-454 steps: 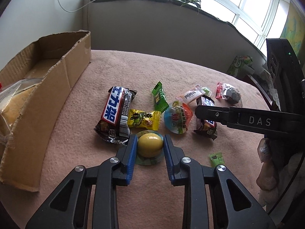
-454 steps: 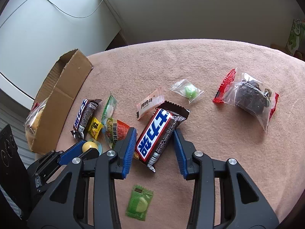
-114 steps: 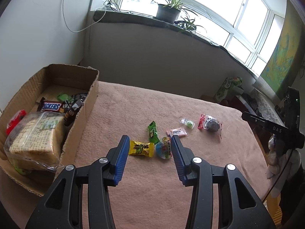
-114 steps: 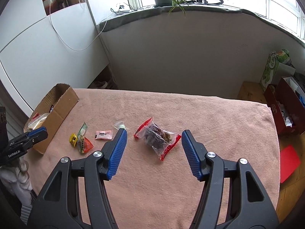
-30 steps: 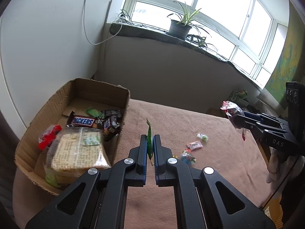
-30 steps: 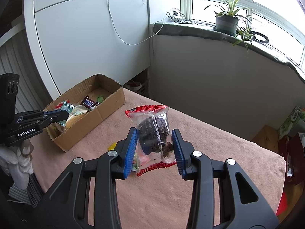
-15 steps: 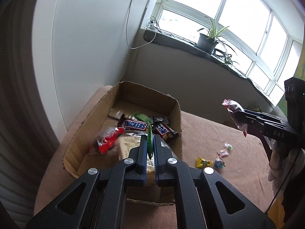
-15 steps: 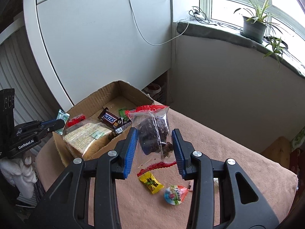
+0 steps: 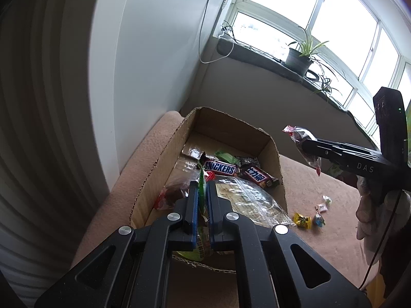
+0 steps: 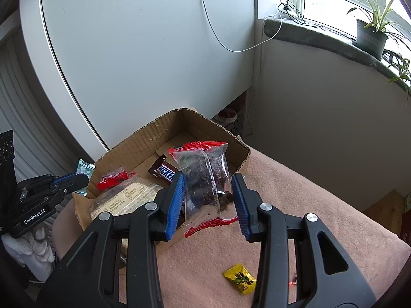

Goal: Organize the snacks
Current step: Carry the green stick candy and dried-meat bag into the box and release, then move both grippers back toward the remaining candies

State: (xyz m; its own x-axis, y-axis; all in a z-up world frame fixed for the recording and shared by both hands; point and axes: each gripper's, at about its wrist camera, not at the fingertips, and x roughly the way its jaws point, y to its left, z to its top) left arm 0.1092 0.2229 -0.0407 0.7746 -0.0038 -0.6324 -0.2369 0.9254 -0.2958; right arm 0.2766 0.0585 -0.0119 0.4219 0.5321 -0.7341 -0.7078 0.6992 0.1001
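Note:
My left gripper (image 9: 202,192) is shut on a thin green candy packet (image 9: 202,188), held edge-on above the near end of the cardboard box (image 9: 164,154). In the right wrist view the same packet (image 10: 83,166) pokes out of that gripper (image 10: 77,178) at the box's left side. My right gripper (image 10: 207,190) is shut on a clear bag of dark dried fruit with red ends (image 10: 205,179), hanging over the box's (image 10: 143,138) right wall. From the left wrist view the bag (image 9: 304,146) hangs in the right gripper (image 9: 305,145) beside the box.
The box holds Snickers bars (image 9: 221,166), a large clear pack of crackers (image 9: 251,202) and a red-ended bag (image 9: 169,197). A yellow candy (image 10: 240,278), a round colourful sweet (image 9: 319,220) and small wrapped sweets (image 9: 324,204) lie on the pink cloth (image 9: 321,238). White wall stands behind.
Both grippers have swung left toward the box with their snacks. The box has grown larger in both views; the left gripper now hangs over its near end.

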